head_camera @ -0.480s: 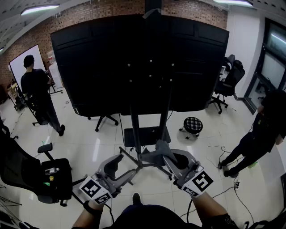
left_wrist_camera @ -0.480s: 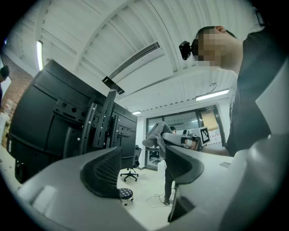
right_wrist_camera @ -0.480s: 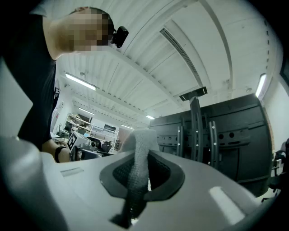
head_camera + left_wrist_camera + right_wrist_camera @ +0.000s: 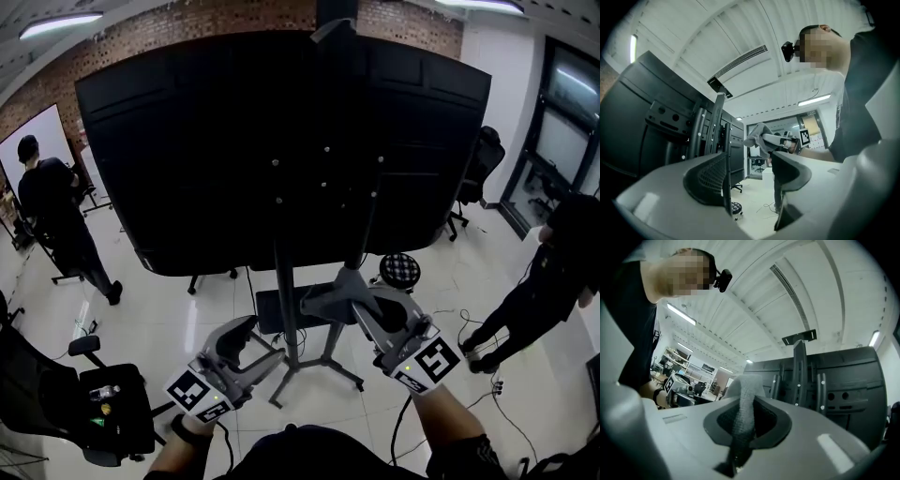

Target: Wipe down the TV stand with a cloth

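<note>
The big black TV (image 4: 281,141) shows its back and hangs on a dark stand pole (image 4: 284,300) with splayed legs (image 4: 328,361). My right gripper (image 4: 361,298) is shut on a grey cloth (image 4: 333,292), held just right of the pole and apart from it. In the right gripper view the cloth (image 4: 743,408) stands pinched between the jaws, with the pole (image 4: 800,371) beyond. My left gripper (image 4: 246,330) hovers left of the pole. In the left gripper view its jaws (image 4: 750,176) stand apart with nothing between them, and the cloth (image 4: 757,136) shows across the gap.
One person in black (image 4: 52,206) stands at far left and another (image 4: 553,272) at right. A checkered stool (image 4: 401,270) sits behind the stand. A black chair (image 4: 103,403) is at lower left. Cables (image 4: 469,328) trail over the white floor.
The view has closed in on the TV, which looks larger. The right gripper with the cloth sits a little higher beside the pole. The left gripper has kept its place.
</note>
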The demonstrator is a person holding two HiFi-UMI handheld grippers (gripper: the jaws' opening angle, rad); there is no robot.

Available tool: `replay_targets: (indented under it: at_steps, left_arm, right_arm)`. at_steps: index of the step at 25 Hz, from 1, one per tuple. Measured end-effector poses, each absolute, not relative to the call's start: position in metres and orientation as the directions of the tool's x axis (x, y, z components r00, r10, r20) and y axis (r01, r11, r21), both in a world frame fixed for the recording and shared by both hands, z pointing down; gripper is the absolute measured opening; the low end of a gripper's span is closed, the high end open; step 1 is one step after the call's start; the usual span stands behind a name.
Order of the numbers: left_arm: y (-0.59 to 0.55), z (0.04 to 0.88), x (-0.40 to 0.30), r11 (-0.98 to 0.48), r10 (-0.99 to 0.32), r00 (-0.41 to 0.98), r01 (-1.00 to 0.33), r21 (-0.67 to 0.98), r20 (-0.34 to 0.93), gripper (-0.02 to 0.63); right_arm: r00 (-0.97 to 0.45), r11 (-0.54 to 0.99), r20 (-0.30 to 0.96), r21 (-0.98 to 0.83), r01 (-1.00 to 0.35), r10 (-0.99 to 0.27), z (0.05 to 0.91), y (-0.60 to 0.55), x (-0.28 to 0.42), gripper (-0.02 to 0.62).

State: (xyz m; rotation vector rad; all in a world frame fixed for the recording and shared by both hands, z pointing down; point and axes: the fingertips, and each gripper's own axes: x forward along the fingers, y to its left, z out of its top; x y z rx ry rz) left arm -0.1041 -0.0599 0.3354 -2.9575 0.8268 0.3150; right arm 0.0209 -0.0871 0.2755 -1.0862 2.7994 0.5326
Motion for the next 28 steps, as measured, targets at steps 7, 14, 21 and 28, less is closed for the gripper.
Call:
replay_targets:
  at_steps: [7, 14, 21, 28]
  left_arm:
    - [-0.106, 0.304, -0.121, -0.879, -0.445, 0.864, -0.472, -0.071, -0.237, 0.322]
    - [-0.131, 0.265, -0.116, -0.883, -0.407, 0.872, -0.452, -0.128, -0.272, 0.318]
    - [-0.152, 0.218, -0.105, -0.861, -0.389, 0.873, -0.458, -0.223, -0.293, 0.313]
    - [-0.177, 0.17, -0.089, -0.828, -0.388, 0.87, -0.474, -0.3, -0.303, 0.311]
  right_arm:
    - [-0.731, 0.605, -0.221, 0.435, -0.667, -0.646, 0.224, -0.143, 0.002, 0.017]
    - [-0.676, 0.454, -0.273, 0.565, -0.688, -0.685, 0.145, -0.198, 0.009, 0.017]
    - [-0.625, 0.319, -0.299, 0.657, -0.683, -0.721, 0.044, -0.249, 0.023, 0.017]
    - [-0.585, 0.194, -0.324, 0.733, -0.652, -0.743, -0.059, -0.285, 0.035, 0.017]
